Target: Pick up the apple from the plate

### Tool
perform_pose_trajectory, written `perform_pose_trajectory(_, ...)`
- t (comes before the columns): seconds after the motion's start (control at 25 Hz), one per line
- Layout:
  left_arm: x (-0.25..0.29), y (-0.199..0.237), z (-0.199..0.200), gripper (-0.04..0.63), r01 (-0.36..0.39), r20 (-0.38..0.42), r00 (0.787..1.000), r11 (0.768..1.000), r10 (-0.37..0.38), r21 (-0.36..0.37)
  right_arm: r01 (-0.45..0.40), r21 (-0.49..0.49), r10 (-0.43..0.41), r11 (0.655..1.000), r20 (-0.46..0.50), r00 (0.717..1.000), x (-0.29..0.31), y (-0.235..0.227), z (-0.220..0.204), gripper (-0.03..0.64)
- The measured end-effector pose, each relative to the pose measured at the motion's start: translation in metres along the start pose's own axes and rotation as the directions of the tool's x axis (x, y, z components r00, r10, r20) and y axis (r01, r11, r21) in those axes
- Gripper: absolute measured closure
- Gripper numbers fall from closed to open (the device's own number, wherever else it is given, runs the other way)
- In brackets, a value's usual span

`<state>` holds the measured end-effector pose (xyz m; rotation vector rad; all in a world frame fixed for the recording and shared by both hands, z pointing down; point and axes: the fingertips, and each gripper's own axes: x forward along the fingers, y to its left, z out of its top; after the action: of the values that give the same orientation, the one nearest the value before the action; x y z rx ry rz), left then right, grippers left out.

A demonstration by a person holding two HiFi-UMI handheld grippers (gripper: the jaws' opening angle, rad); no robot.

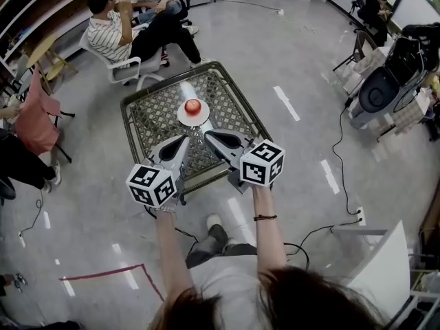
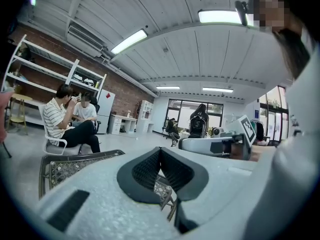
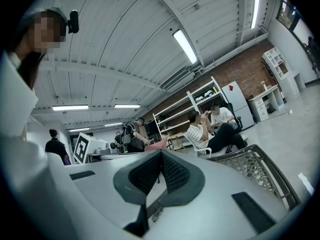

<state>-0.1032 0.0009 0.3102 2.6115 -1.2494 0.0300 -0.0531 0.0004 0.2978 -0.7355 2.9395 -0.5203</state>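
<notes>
A red apple (image 1: 193,106) sits on a small white plate (image 1: 193,117) near the middle of a low table with a mesh top (image 1: 155,115). Both grippers hover over the table's near edge and point toward the plate. My left gripper (image 1: 184,140) is shut, just short of the plate on its near left. My right gripper (image 1: 207,135) is also shut, close to the plate's near right rim. In the left gripper view the dark pads (image 2: 150,170) meet with nothing between them. The pads (image 3: 172,173) in the right gripper view meet the same way. Neither gripper view shows the apple.
Two people sit on chairs (image 1: 117,29) just beyond the table's far left corner. A pink chair (image 1: 36,115) stands at the left. Black chairs and equipment (image 1: 385,81) crowd the right side. Cables (image 1: 337,150) trail across the grey floor.
</notes>
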Motion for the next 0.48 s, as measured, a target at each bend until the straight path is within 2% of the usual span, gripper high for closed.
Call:
perform_pose_trajectory(0.24,0.012,0.019,0.003,0.584,0.015,-0.010,1.000,1.000,-0.015,0.004,0.016,0.012,-0.016,1.000,-0.010,1.000,0.016,-0.015,-0.002,0.607)
perform_pose_trajectory(0.48,0.017,0.038,0.002,0.584,-0.003,-0.017,1.000,1.000,0.003,0.013,0.026,0.018,-0.026,1.000,-0.011,1.000,0.024,-0.027,-0.005,0.607)
